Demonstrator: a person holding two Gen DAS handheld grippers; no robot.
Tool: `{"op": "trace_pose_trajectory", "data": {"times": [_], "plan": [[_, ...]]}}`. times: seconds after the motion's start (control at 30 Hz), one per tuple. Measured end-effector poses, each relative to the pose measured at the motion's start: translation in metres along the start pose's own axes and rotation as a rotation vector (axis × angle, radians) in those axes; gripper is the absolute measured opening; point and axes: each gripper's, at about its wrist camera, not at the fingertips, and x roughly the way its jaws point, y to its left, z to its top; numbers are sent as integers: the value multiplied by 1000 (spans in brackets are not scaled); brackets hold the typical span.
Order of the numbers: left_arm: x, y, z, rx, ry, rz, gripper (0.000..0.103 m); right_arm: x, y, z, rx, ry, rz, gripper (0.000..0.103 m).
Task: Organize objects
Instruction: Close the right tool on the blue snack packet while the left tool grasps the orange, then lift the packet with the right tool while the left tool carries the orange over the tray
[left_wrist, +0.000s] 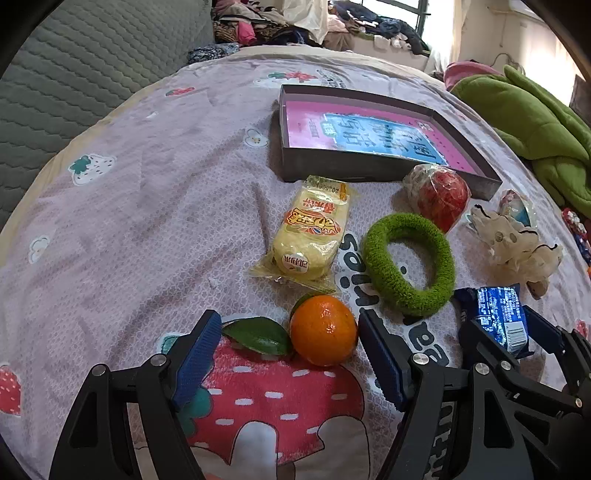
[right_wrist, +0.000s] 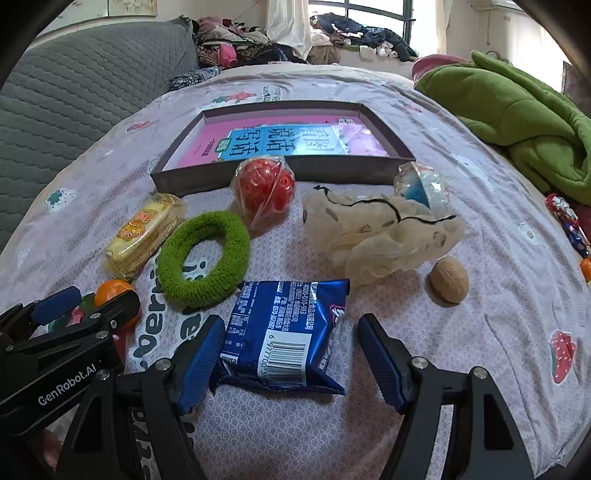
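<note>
My left gripper is open around an orange with a green leaf, lying on the bedsheet. My right gripper is open around a blue snack packet, which also shows in the left wrist view. Beyond lie a yellow biscuit pack, a green hair scrunchie, a wrapped red ball, a cream scrunchie, a walnut and a wrapped blue ball. A dark shallow box holds a pink book.
A green blanket lies at the right. A grey quilted cushion is at the left. Wrapped candies lie near the right edge. Clothes are piled by the window behind the bed.
</note>
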Motion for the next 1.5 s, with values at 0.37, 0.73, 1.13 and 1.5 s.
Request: {"op": "trace_pose_trajectory", "data": {"times": [0.37, 0.73, 1.13, 1.5], "plan": [[5, -4, 0, 11, 16, -32, 61, 3, 8, 1, -54, 11, 13, 63], [2, -6, -3, 0, 19, -110, 38, -1, 3, -1, -35, 3, 64, 56], [-15, -5, -9, 15, 4, -122, 37, -11, -2, -5, -27, -4, 99, 56], [-42, -11, -14, 38, -33, -106, 37, -34, -11, -4, -20, -39, 113, 56]]}}
